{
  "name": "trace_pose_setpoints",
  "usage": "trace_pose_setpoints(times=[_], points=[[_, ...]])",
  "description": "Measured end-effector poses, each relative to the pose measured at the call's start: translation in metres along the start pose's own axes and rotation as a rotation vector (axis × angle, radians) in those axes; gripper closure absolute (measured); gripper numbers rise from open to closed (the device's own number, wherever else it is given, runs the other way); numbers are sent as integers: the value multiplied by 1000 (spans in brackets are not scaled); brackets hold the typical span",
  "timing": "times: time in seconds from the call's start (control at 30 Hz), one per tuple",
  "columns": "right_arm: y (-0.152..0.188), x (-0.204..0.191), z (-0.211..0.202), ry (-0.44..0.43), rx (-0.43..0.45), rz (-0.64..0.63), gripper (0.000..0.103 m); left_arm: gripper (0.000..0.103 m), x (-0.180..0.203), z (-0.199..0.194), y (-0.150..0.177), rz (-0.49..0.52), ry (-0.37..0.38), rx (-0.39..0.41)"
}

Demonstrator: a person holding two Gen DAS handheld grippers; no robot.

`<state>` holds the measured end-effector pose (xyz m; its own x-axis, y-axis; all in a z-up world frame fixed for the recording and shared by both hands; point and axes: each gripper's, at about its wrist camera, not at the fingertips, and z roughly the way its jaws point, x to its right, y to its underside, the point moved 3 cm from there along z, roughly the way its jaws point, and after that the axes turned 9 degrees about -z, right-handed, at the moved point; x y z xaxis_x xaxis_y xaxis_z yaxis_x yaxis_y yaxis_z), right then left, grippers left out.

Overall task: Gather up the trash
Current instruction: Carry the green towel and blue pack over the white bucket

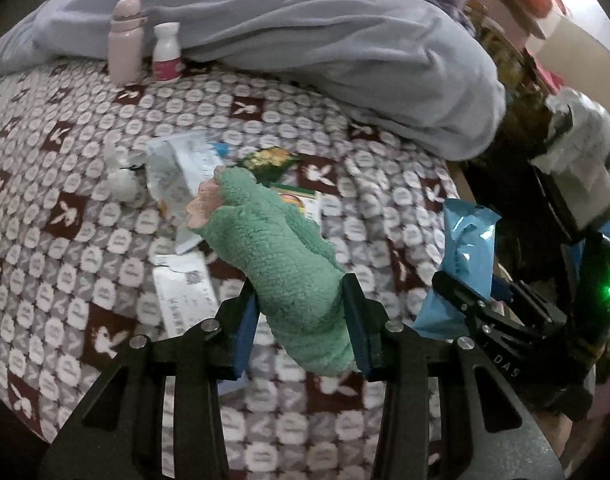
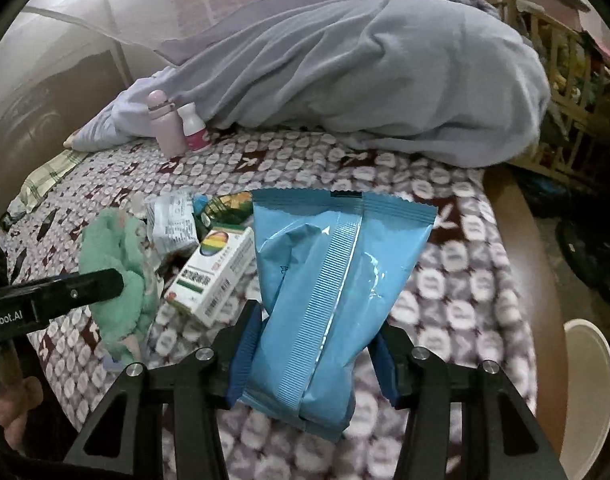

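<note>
My left gripper (image 1: 301, 320) is shut on a fuzzy green sock (image 1: 273, 248) with pink toe trim, lifted above the bed. My right gripper (image 2: 311, 356) is shut on a blue plastic snack packet (image 2: 329, 280), also off the bed; that blue packet (image 1: 463, 256) shows at the right of the left wrist view. On the patterned blanket (image 1: 85, 208) lie a crumpled white wrapper (image 1: 173, 176), a green-yellow wrapper (image 1: 271, 160), a white slip of paper (image 1: 185, 296) and a white medicine box (image 2: 213, 276). The green sock (image 2: 117, 264) hangs at the left of the right wrist view.
A pink bottle (image 1: 125, 40) and a white bottle with a pink label (image 1: 167, 52) stand at the far side, against a heaped grey-blue quilt (image 1: 325, 52). White fluffy balls (image 1: 123, 184) lie left of the wrappers. Dark clutter and a white bag (image 1: 577, 172) sit beyond the bed's right edge.
</note>
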<state>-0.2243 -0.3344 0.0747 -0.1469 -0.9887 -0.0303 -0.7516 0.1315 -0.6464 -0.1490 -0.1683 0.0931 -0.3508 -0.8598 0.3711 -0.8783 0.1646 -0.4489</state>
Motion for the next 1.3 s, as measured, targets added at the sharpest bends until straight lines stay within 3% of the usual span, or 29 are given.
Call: trace_pose_setpoints(times=[0.7,1.3], points=[[36,47,-46,76,19,78,53,65,74,15,25,157,-27,-8],[65,104,-77,161,17,159,53,65,142,33,39,273,16,-35]])
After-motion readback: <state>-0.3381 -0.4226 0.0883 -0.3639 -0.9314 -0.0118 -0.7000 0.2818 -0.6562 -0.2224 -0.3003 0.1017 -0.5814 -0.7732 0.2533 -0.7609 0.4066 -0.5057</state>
